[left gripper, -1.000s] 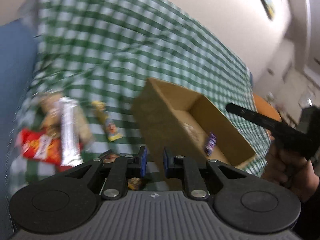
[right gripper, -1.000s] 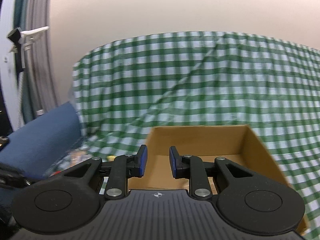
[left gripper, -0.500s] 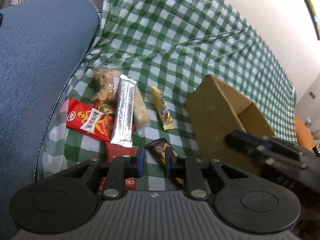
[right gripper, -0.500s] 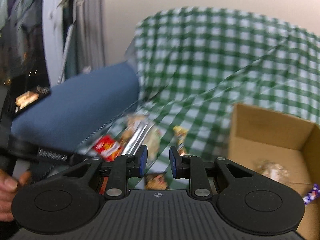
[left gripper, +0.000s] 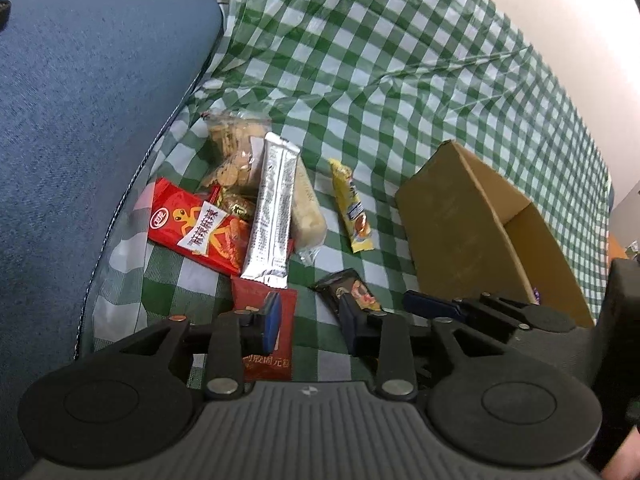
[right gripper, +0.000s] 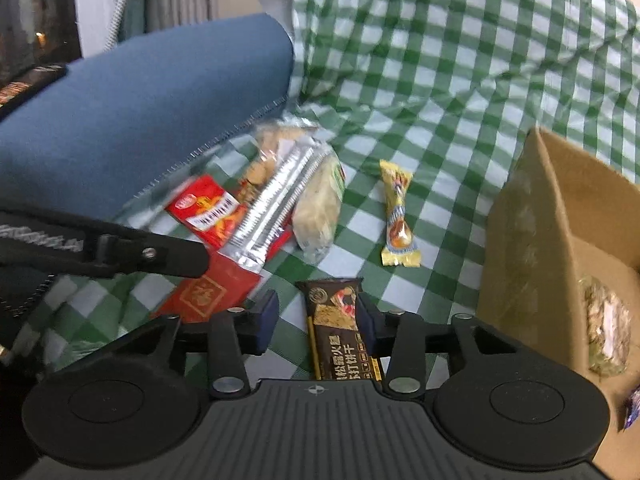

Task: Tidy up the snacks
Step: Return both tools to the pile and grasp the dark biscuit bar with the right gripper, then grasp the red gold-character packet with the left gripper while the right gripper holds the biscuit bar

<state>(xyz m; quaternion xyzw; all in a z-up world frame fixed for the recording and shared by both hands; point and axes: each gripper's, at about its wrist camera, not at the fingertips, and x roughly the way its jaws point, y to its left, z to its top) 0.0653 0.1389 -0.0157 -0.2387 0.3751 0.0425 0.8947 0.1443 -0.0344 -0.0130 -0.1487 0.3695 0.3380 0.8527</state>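
Both tools tilt steeply down toward a heap of snacks lying on a surface draped in a glossy, creased green-and-white checked cloth [left gripper: 400, 80]. The left tool [left gripper: 310, 328] hangs just above a flat red packet with gold print [left gripper: 266, 320]; its blue-padded jaws are opening, and the packet's corner shows beneath the left pad without being pinched. The right tool [right gripper: 316, 320] hangs above a dark brown biscuit bar [right gripper: 336, 328] with gold lettering; its jaws are opening too, the bar's upper end lies between the pads, close against the right one, and nothing is clamped. In the right wrist view the left tool's black finger reaches in from the left edge over the red packet. Beyond the tools lie a crinkly silver foil stick [left gripper: 272, 212], long and flat, resting across a clear bag of round golden crackers [left gripper: 232, 152], a pale bar in clear wrap [left gripper: 306, 212] and a shiny red pouch with a cartoon figure [left gripper: 192, 224]. A slim yellow twist-ended candy wrapper [right gripper: 398, 220] lies apart from the heap, between it and an open cardboard box [right gripper: 532, 248] of plain matte brown board on the right. Inside the box are a clear packet of pale snacks [right gripper: 606, 328] and a purple wrapper's edge [right gripper: 632, 404]. A rounded blue fabric cushion [left gripper: 80, 120] with a woven texture borders the cloth on the left.
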